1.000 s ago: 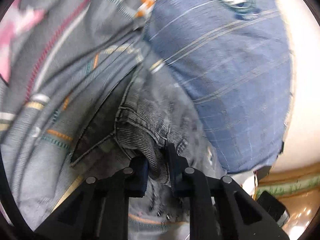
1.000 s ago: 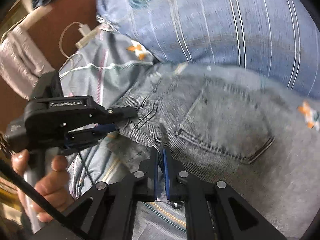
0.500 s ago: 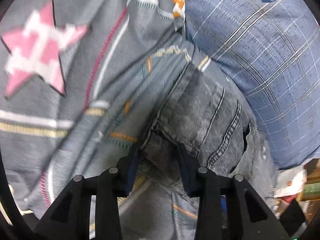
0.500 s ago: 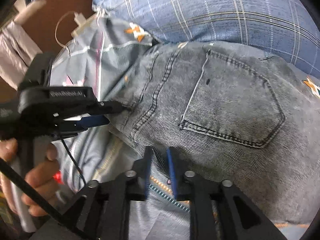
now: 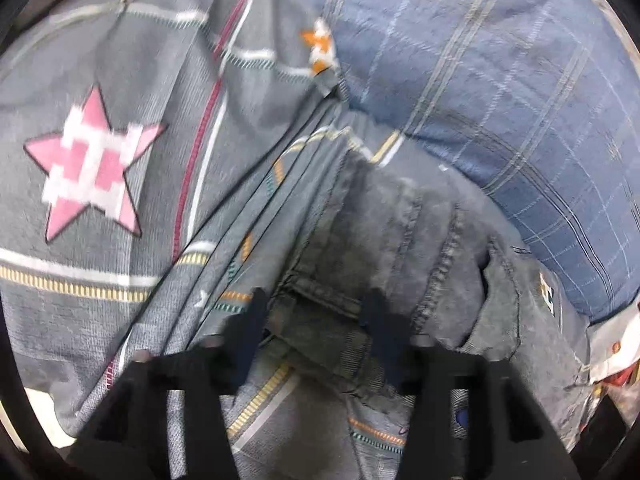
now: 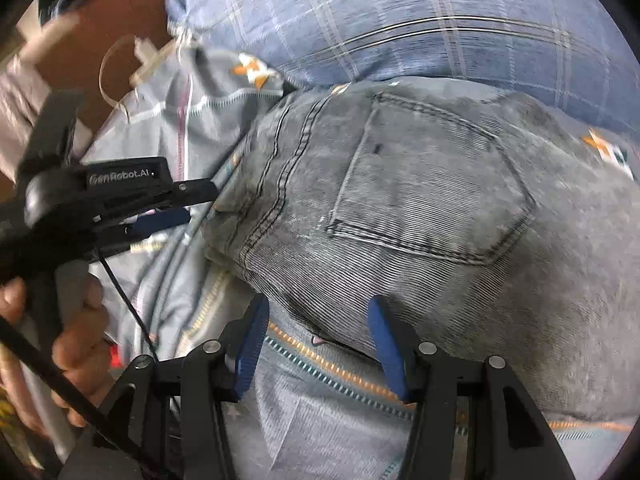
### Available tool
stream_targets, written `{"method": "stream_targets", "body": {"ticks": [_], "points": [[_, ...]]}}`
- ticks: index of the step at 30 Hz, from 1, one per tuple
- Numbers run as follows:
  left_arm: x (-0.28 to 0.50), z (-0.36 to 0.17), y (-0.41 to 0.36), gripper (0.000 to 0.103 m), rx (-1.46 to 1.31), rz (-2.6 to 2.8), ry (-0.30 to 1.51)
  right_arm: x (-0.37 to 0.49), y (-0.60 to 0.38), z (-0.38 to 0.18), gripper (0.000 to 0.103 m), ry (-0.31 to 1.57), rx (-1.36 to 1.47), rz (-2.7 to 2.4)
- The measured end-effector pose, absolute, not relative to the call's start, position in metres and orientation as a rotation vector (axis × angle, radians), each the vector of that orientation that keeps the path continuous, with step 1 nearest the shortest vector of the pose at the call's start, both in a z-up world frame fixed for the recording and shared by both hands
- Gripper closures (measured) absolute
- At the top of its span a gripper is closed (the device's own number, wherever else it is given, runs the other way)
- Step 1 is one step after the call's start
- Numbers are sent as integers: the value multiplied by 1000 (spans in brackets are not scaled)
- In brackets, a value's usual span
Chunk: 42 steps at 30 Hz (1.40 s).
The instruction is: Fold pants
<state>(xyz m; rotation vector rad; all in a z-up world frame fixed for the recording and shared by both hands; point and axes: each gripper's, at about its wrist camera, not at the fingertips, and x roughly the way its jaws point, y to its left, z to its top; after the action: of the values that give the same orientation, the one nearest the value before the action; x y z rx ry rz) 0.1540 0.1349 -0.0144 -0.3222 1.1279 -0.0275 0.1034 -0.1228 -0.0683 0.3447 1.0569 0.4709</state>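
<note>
Both grippers are letting go: the right gripper (image 6: 316,332) is spreading its jaws over the near hem of the grey jeans (image 6: 400,200), pads clear of the denim, and the left gripper (image 5: 316,320) is opening beside their folded edge, gripping nothing. Those jeans are lying in a folded bundle on the star-print bedsheet (image 5: 92,168), just in front of the blue checked pillow (image 6: 400,20). Denim looks soft but thick and fairly heavy; seams and hems would likely give the firmest hold. Its long axis is running along the pillow's front edge, back pocket facing up.
</note>
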Motion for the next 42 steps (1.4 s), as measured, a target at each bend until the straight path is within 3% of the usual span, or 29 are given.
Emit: {"method": "stream_targets", "body": {"ticks": [4, 8, 11, 15, 20, 24, 29, 42], "points": [[151, -8, 115, 50, -278, -76, 1102, 91, -158, -59, 45, 991, 439, 435], [143, -4, 94, 50, -240, -133, 1074, 85, -198, -40, 31, 934, 495, 362], [136, 1, 83, 49, -211, -164, 1043, 80, -229, -21, 30, 877, 474, 255], [127, 4, 67, 47, -199, -211, 1020, 61, -278, -1, 20, 726, 512, 153], [108, 7, 37, 37, -119, -261, 961, 46, -322, -41, 20, 758, 586, 88], [99, 7, 20, 34, -75, -291, 936, 57, -340, -76, 31, 902, 635, 5], [89, 8, 8, 32, -28, -296, 887, 50, -358, -68, 25, 844, 649, -42], [70, 18, -4, 32, 22, -309, 802, 53, -356, -88, 24, 890, 731, 17]]}}
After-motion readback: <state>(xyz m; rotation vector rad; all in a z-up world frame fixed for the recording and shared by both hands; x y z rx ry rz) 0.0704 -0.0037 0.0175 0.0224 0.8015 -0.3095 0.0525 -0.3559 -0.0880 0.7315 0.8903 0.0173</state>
